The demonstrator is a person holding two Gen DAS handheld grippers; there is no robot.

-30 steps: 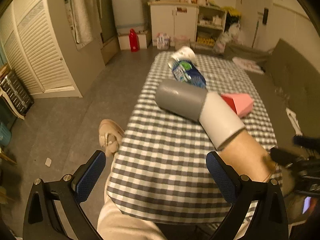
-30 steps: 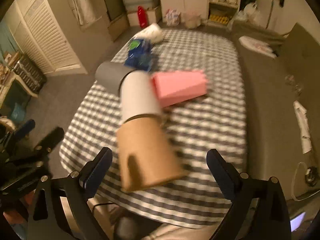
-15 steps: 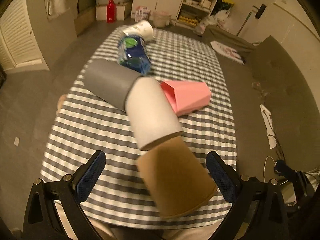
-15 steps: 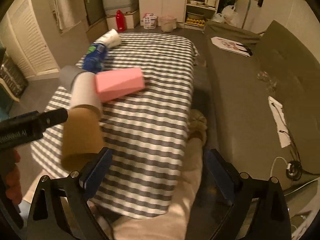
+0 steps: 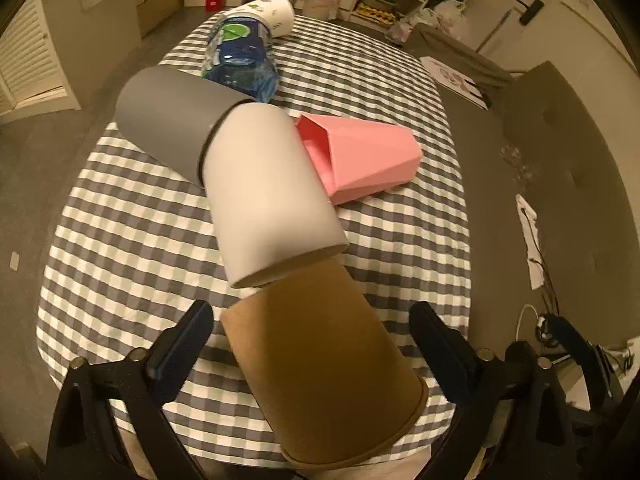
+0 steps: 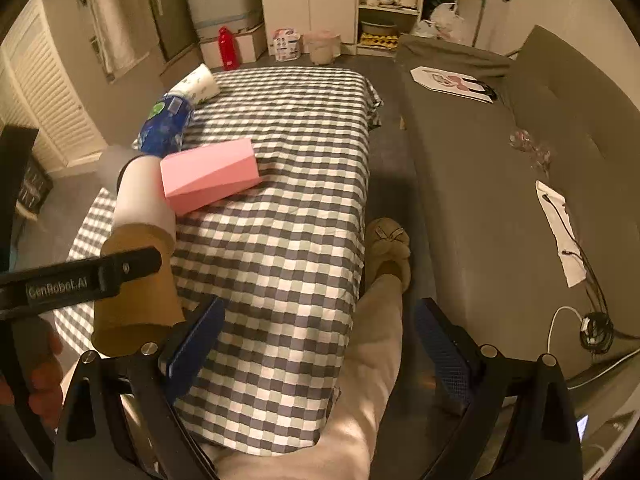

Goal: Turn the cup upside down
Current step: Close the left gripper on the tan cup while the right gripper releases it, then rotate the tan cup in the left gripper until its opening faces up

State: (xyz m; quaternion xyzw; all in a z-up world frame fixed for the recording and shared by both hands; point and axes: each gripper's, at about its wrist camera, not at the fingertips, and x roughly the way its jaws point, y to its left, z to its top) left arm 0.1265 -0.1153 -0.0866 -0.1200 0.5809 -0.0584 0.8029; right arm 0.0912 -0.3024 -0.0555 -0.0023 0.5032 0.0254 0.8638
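Note:
Several cups lie on their sides in a row on the checked tablecloth (image 5: 132, 240). Nearest is a brown paper cup (image 5: 320, 376), its rim towards me. Behind it lie a white cup (image 5: 268, 188), a grey cup (image 5: 172, 120), a pink faceted cup (image 5: 360, 160), a blue patterned cup (image 5: 240, 56) and a white printed cup (image 5: 272, 12). My left gripper (image 5: 310, 344) is open, its pads either side of the brown cup without touching. My right gripper (image 6: 316, 344) is open and empty over the table's near right edge; the brown cup (image 6: 132, 300) lies to its left.
The person's leg (image 6: 360, 380) and slippered foot (image 6: 388, 248) are at the table's right side. A grey sofa (image 6: 500, 184) runs along the right. White cabinets (image 6: 312, 0), a red bottle (image 6: 226, 46) and louvred doors (image 6: 44, 92) stand beyond the table.
My left gripper swung over the table and closed in on the brown cup, which now sits between its open fingers. My right gripper swung right, off the cups, towards the table's edge.

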